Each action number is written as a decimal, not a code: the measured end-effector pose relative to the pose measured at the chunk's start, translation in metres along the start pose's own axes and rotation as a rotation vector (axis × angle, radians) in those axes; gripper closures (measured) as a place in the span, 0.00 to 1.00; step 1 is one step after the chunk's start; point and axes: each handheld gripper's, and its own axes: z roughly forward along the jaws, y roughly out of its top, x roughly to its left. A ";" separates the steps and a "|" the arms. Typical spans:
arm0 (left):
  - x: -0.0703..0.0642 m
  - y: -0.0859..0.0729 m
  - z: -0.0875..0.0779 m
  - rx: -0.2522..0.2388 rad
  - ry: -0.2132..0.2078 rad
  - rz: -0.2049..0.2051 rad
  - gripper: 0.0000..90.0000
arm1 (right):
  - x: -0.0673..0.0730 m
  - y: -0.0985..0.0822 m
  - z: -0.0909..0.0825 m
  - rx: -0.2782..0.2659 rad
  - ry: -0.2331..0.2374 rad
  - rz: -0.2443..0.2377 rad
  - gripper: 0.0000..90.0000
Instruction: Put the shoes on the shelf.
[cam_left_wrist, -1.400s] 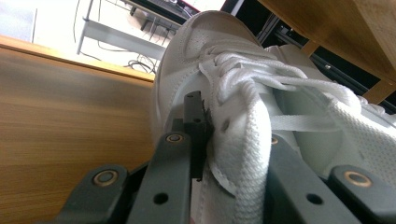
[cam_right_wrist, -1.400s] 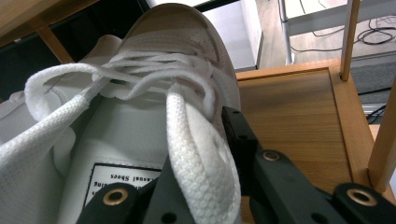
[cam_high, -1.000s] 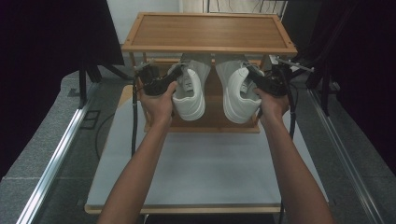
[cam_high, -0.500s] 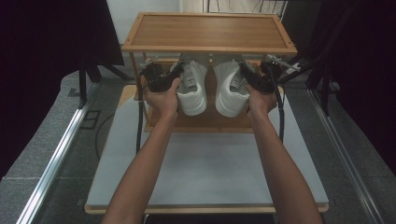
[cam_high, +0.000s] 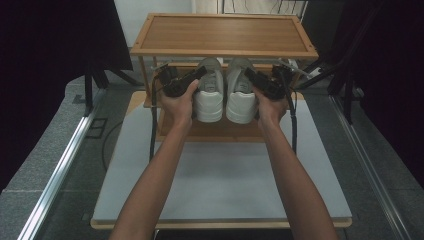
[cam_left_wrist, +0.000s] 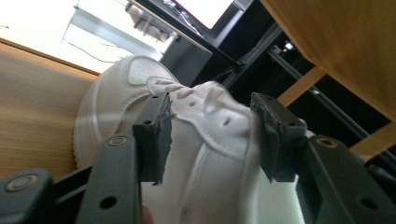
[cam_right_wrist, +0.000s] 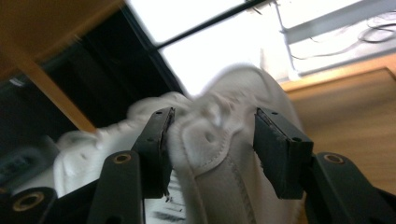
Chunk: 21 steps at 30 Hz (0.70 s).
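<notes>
Two white shoes set side by side on lower shelf (cam_high: 220, 131) of wooden rack (cam_high: 223, 34), heels toward person. Left shoe (cam_high: 209, 96) straddled at collar by left tool (cam_high: 199, 74), jaws parted around upper. Right shoe (cam_high: 240, 96) likewise straddled by right tool (cam_high: 250, 75). Firm clamping cannot be told. Rack stood on grey surface (cam_high: 222, 185).

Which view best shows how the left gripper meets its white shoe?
The left gripper view: the left gripper straddles the left shoe collar, fingers apart. The high view shows shoe and gripper small, contact hidden.
</notes>
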 end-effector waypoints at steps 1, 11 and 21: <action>0.000 0.000 -0.002 0.004 -0.008 0.005 0.53 | -0.001 0.001 -0.003 -0.021 0.039 0.020 0.52; -0.004 -0.002 -0.027 0.022 -0.027 0.086 0.56 | -0.004 0.001 -0.029 -0.017 0.035 -0.078 0.57; -0.011 -0.011 -0.061 0.077 -0.043 0.210 0.67 | -0.006 -0.002 -0.066 0.005 0.065 -0.196 0.77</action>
